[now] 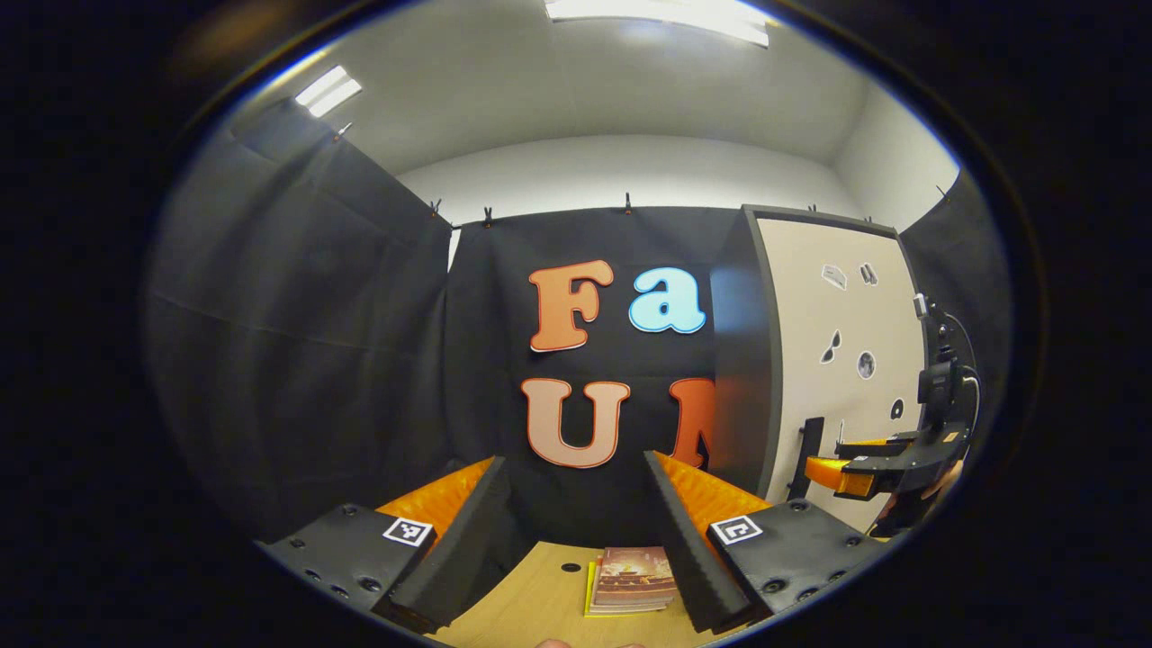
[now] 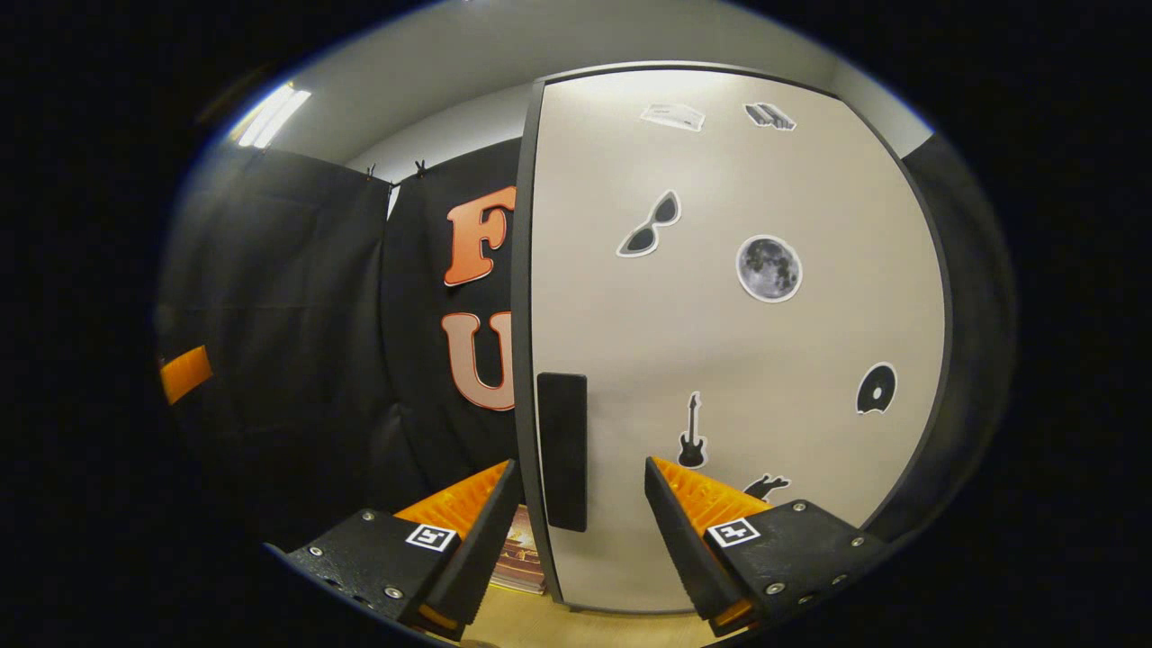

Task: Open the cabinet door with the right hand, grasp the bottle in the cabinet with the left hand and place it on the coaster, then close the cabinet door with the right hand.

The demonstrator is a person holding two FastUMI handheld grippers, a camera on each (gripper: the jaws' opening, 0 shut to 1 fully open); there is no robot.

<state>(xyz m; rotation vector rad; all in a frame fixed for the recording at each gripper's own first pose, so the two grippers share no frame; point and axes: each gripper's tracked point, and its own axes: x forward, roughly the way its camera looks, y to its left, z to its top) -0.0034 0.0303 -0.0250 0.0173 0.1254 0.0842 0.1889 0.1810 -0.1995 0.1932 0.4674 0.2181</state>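
— While the cabinet door (image 2: 738,342) is shut, what is the right gripper (image 2: 580,504) doing?

— It hangs with its jaws wide, straddling the dark vertical handle (image 2: 562,450) near the door's 9 o'clock edge. I can't tell whether either finger touches it yet.

— And the left gripper (image 1: 576,504)?

— Also spread wide and empty, above the wooden table (image 1: 531,603), with a small stack of books (image 1: 633,580) at its 6 o'clock. From there the cabinet stands at 3 o'clock.

— The bottle?

— Hidden behind the door, I'd judge. I can't make out the coaster.

— So how should the opening go?

— Keep the handle centred between the fingers, close squarely on it, then pull along the door's arc rather than straight back, so the grip doesn't slip.
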